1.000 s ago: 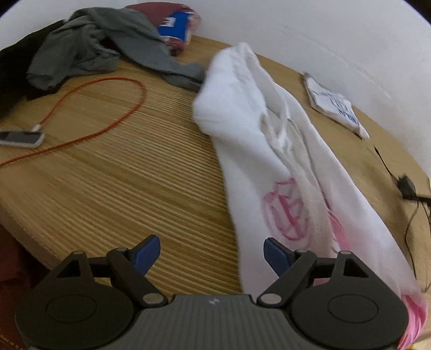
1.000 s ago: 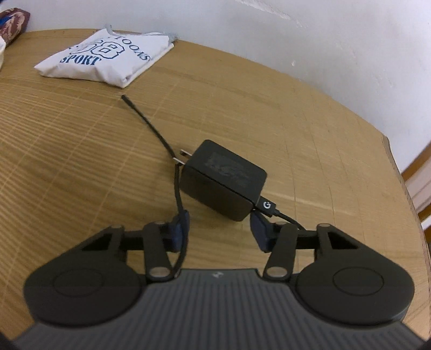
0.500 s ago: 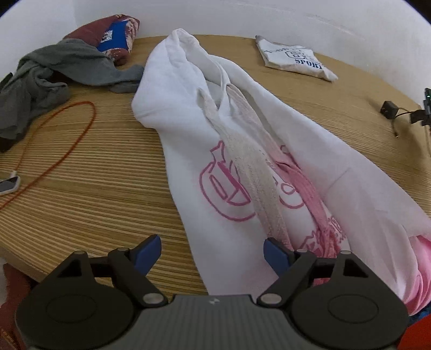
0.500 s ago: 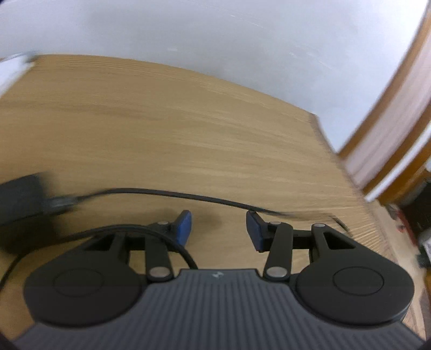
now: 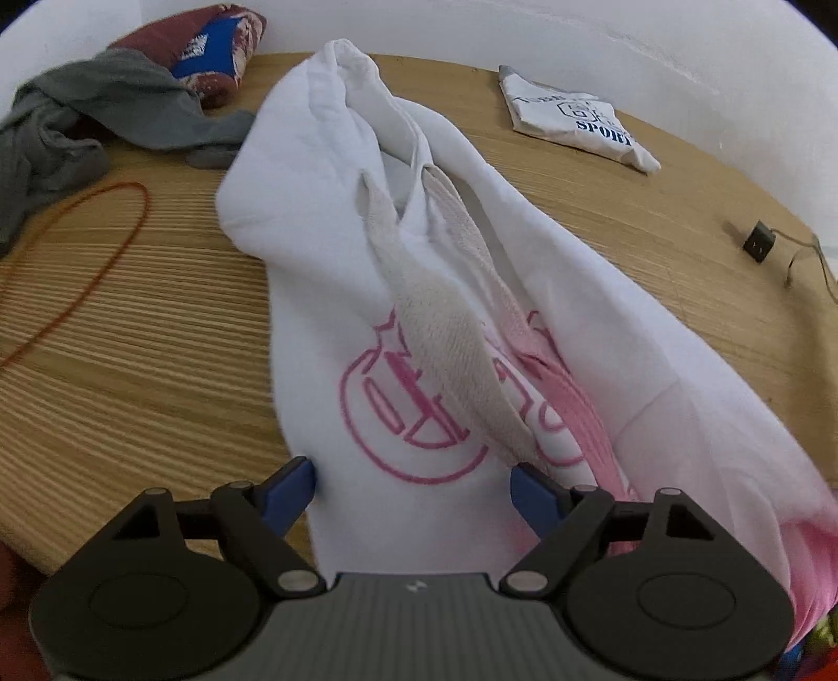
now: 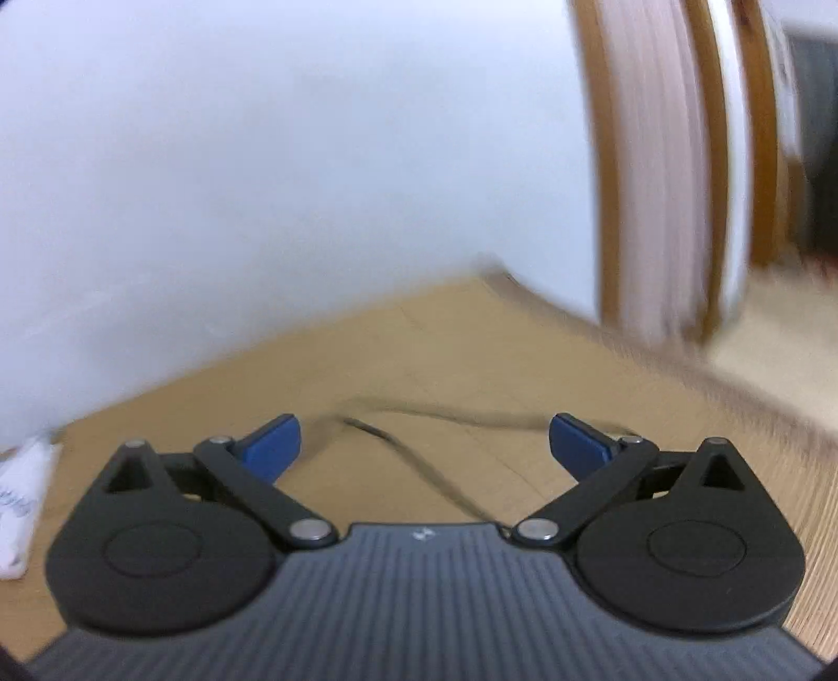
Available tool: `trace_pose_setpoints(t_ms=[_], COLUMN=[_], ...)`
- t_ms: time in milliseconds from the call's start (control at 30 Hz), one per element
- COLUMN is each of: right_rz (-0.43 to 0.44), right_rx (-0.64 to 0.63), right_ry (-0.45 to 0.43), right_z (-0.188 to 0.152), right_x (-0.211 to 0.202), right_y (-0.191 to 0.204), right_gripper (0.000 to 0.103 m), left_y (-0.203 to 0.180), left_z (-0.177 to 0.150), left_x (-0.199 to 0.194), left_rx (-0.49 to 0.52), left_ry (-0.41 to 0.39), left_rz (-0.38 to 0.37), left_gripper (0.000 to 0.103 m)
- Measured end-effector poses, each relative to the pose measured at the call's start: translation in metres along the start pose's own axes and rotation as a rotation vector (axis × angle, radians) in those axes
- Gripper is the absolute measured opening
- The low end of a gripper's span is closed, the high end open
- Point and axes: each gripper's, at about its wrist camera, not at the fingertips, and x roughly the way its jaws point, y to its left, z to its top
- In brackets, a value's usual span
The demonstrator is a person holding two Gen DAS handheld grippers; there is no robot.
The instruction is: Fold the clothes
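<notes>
The white hoodie (image 5: 324, 251) with the pink print lies stretched out lengthwise on the wooden table (image 5: 136, 335), hood end far from the camera, and its near hem runs right down to the left gripper (image 5: 414, 487). That gripper's blue fingertips (image 5: 285, 490) stand wide apart with the hem between them: the left tip sits just at the fabric's left edge, the right one over the pink-printed part, and neither looks pressed into the cloth, so nothing's gripped. A strip of towelly inner lining shows down the middle of the hoodie where it gapes open. Off to the far left there's a crumpled grey garment (image 5: 89, 115) with a maroon and blue bundle (image 5: 204, 47) behind it, plus an orange cord (image 5: 89, 262) looping over the wood. Far right sits a folded white shirt (image 5: 576, 123) with "SPORT" on it, and a small black charger (image 5: 758, 242) with its cable. The right gripper (image 6: 424, 442) is away from all the clothes, pretty blurry view, its jaws have just been opening and now stand fully spread with only a thin dark cable (image 6: 419, 461) lying on the table beneath the gap, not pinched.
</notes>
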Motion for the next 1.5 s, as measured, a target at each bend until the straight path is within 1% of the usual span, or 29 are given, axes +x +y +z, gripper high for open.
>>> trace_pose_setpoints(t_ms=[67, 100, 133, 233, 267, 333, 400, 467, 500, 533, 567, 600, 667, 700, 767, 800, 867, 933, 1000, 1033, 1067, 1167, 1233, 1267, 1333, 1367, 1400, 1467, 1500], right_rz=[0.085, 0.122, 0.136, 0.093, 0.068, -0.018, -0.15, -0.316, -0.366, -0.361, -0.331, -0.307, -0.29, -0.282, -0.293, -0.298, -0.288, -0.284, -0.313, -0.319, -0.321, -0.347, -0.31, -0.273, -0.231, -0.222, -0.21, -0.171, -0.133], right_rx=[-0.148, -0.23, -0.292, -0.403, -0.414, -0.387, -0.386, -0.365, -0.339, -0.285, -0.229, -0.204, -0.204, -0.214, -0.24, -0.239, -0.231, -0.257, -0.265, -0.257, -0.255, -0.317, -0.299, -0.284, -0.275, -0.278, -0.285, -0.307, -0.321], right_ry=[0.027, 0.058, 0.086, 0.156, 0.171, 0.18, 0.184, 0.178, 0.184, 0.209, 0.244, 0.262, 0.253, 0.246, 0.226, 0.22, 0.221, 0.22, 0.211, 0.202, 0.194, 0.187, 0.202, 0.217, 0.257, 0.257, 0.237, 0.167, 0.136], right_z=[-0.009, -0.018, -0.029, -0.069, -0.08, -0.093, -0.104, -0.115, -0.118, -0.12, -0.122, -0.123, -0.122, -0.122, -0.119, -0.118, -0.115, -0.11, -0.105, -0.104, -0.102, -0.091, -0.079, -0.073, -0.065, -0.061, -0.06, -0.065, -0.069], right_x=[-0.015, -0.018, -0.018, -0.009, -0.005, 0.01, 0.025, 0.036, 0.042, 0.049, 0.057, 0.062, 0.069, 0.072, 0.079, 0.082, 0.086, 0.094, 0.103, 0.107, 0.111, 0.125, 0.138, 0.14, 0.135, 0.126, 0.111, 0.062, 0.034], right_y=[0.055, 0.086, 0.115, 0.188, 0.205, 0.222, 0.237, 0.248, 0.25, 0.246, 0.241, 0.238, 0.237, 0.237, 0.234, 0.23, 0.221, 0.207, 0.185, 0.169, 0.153, 0.102, 0.069, 0.055, 0.038, 0.034, 0.034, 0.048, 0.058], right_gripper=[0.103, 0.103, 0.103, 0.103, 0.103, 0.103, 0.103, 0.103, 0.103, 0.103, 0.103, 0.103, 0.103, 0.1, 0.085, 0.075, 0.071, 0.046, 0.046, 0.046, 0.046, 0.047, 0.048, 0.05, 0.067, 0.069, 0.071, 0.073, 0.074], left_y=[-0.001, -0.001, 0.001, 0.011, 0.015, 0.023, 0.028, 0.034, 0.037, 0.041, 0.043, 0.046, 0.05, 0.052, 0.055, 0.056, 0.054, 0.047, 0.043, 0.043, 0.045, 0.051, 0.052, 0.053, 0.055, 0.058, 0.061, 0.07, 0.075], left_z=[0.002, 0.002, 0.002, 0.001, 0.0, 0.0, -0.002, -0.002, -0.002, -0.002, -0.001, -0.001, -0.001, -0.001, -0.001, 0.0, 0.0, 0.001, 0.006, 0.009, 0.011, 0.011, 0.007, 0.005, 0.003, 0.004, 0.005, 0.01, 0.012], left_x=[0.002, 0.002, 0.002, -0.003, -0.006, -0.014, -0.027, -0.04, -0.045, -0.05, -0.054, -0.057, -0.057, -0.056, -0.052, -0.05, -0.047, -0.047, -0.046, -0.046, -0.046, -0.045, -0.039, -0.034, -0.022, -0.017, -0.011, 0.0, 0.003], left_rx=[0.001, 0.001, -0.002, -0.023, -0.028, -0.028, -0.02, -0.018, -0.018, -0.019, -0.021, -0.025, -0.043, -0.053, -0.075, -0.083, -0.073, -0.022, -0.001, -0.011, -0.042, -0.134, -0.166, -0.174, -0.182, -0.188, -0.195, -0.223, -0.243], left_ry=[-0.003, -0.007, -0.011, -0.034, -0.049, -0.091, -0.154, -0.214, -0.238, -0.259, -0.274, -0.279, -0.269, -0.262, -0.244, -0.236, -0.232, -0.243, -0.247, -0.246, -0.243, -0.227, -0.203, -0.188, -0.159, -0.146, -0.131, -0.091, -0.073], left_rz=[-0.01, -0.016, -0.023, -0.048, -0.05, -0.04, -0.018, 0.001, 0.006, 0.009, 0.013, 0.021, 0.038, 0.046, 0.056, 0.061, 0.071, 0.098, 0.129, 0.139, 0.135, 0.112, 0.104, 0.099, 0.09, 0.079, 0.064, 0.011, -0.021], left_gripper=[0.084, 0.084, 0.083, 0.083, 0.083, 0.08, 0.08, 0.079, 0.079, 0.079, 0.08, 0.08, 0.08, 0.08, 0.08, 0.08, 0.08, 0.08, 0.08, 0.08, 0.08, 0.081, 0.081, 0.081, 0.081, 0.081, 0.081, 0.081, 0.082])
